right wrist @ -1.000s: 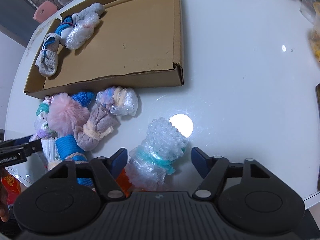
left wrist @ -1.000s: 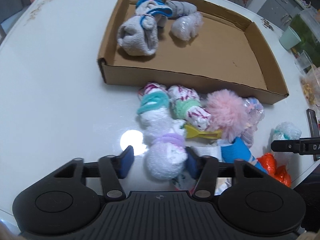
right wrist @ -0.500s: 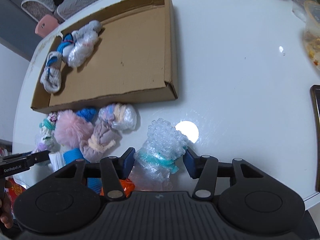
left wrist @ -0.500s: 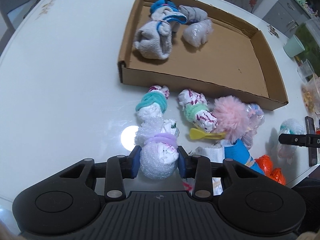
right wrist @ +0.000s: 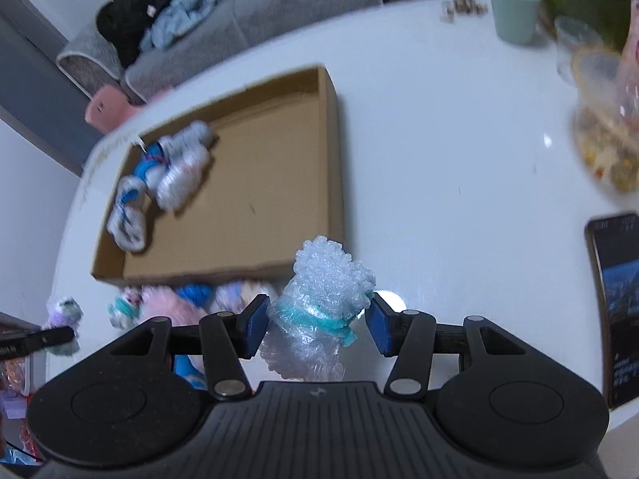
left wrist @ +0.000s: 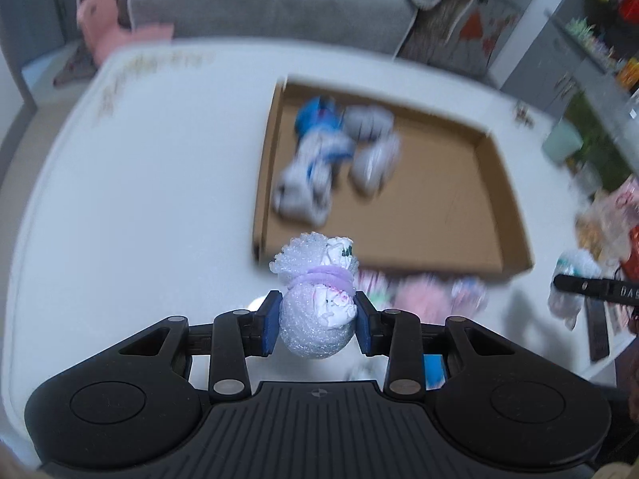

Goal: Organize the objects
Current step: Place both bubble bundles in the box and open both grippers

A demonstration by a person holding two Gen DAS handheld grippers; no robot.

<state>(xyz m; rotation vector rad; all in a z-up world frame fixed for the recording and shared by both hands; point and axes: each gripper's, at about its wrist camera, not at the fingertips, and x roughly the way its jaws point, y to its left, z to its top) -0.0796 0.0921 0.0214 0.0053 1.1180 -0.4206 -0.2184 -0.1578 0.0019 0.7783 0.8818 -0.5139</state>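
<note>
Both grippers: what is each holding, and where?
Left gripper: purple-banded bundle, by its lower bulb. Right gripper: teal-banded bubble-wrap bundle, at the band.

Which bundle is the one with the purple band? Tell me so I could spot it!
Find the white table and the flat cardboard box on it. Just before the box's near corner, the left tongs pinch a bubble-wrap bundle. Only this one wears a purple band; the right tongs' bundle has a teal one.

Probably a home — sofa (left wrist: pixel 271 4), laundry (right wrist: pixel 159 20).
</note>
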